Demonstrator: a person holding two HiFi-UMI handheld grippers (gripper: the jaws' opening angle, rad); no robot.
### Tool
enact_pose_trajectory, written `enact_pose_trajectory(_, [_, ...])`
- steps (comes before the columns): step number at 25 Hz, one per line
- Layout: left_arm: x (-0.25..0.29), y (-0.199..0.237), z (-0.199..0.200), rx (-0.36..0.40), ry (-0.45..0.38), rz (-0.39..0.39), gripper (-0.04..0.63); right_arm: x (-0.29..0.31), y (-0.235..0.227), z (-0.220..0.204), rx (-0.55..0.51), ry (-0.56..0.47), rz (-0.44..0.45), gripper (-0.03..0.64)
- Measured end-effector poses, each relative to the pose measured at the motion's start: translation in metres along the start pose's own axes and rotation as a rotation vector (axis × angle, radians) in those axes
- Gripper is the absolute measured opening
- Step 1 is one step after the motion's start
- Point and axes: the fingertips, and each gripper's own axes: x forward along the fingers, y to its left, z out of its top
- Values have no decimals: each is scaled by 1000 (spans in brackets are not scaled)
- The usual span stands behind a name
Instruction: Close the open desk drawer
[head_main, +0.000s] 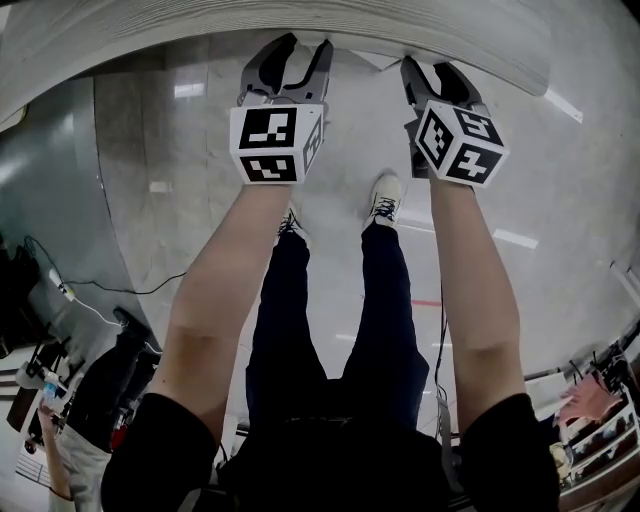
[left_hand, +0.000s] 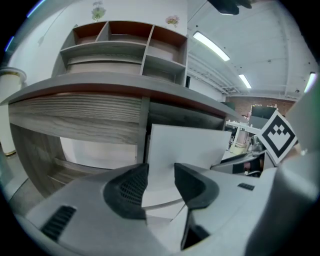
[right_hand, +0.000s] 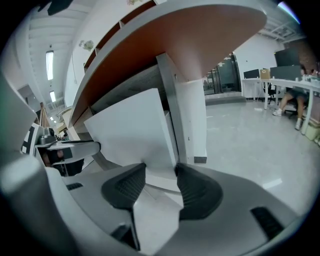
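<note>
Lining up the push, you've got left tool (left_hand: 161, 172) and right tool (right_hand: 161, 170) both spread apart, gripping nothing, noses at the white drawer front (left_hand: 192, 145) poking out under the front edge of the surface (left_hand: 100, 86), so next you'll probably want an even, straight shove till it's flush.

Glossy pale floor (head_main: 560, 200) with ceiling lights mirrored in it. A black cable (head_main: 130, 290) runs across it at left, toward a heap of dark gear (head_main: 100, 380). White sneaker (head_main: 385, 197) below dark trousers (head_main: 330, 330). Open shelf unit (left_hand: 125, 50) against a white wall, its compartments wood-lined and mostly bare. Strip lights (left_hand: 212, 46) overhead. Far off, a long table (right_hand: 272, 81) with a seated person (right_hand: 290, 102) — glass doors (right_hand: 222, 77) beyond.
</note>
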Motion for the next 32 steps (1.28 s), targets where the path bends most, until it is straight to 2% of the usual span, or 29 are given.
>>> enact_pose_trajectory(10, [9,9,14,-5,3,33,178,8,-9,12,68,18,-64,210])
enact_pose_trajectory(24, [14,12,12,5,14,22,173,14,-7,10,102,25,-65,210])
enact_pose_trajectory(27, [9,12,7,1,28,21,147,12,-6,7,124,21,-61,210])
enact_pose_trajectory(28, [6,12,2,-7,37,15,107,10,-3,4,131,21,-54,207])
enact_pose_trajectory(29, [0,10,-4,-15,46,3,44,8,1,1,136,19,-41,193])
enact_pose_trajectory(30, [-6,7,-10,-23,58,-14,18,3,6,-3,145,14,-18,120])
enact_pose_trajectory(31, [-14,2,-17,-34,72,-37,12,-3,14,-5,161,2,21,18])
enact_pose_trajectory(32, [-22,-3,-23,-52,86,-62,12,-10,23,-7,182,-13,69,18])
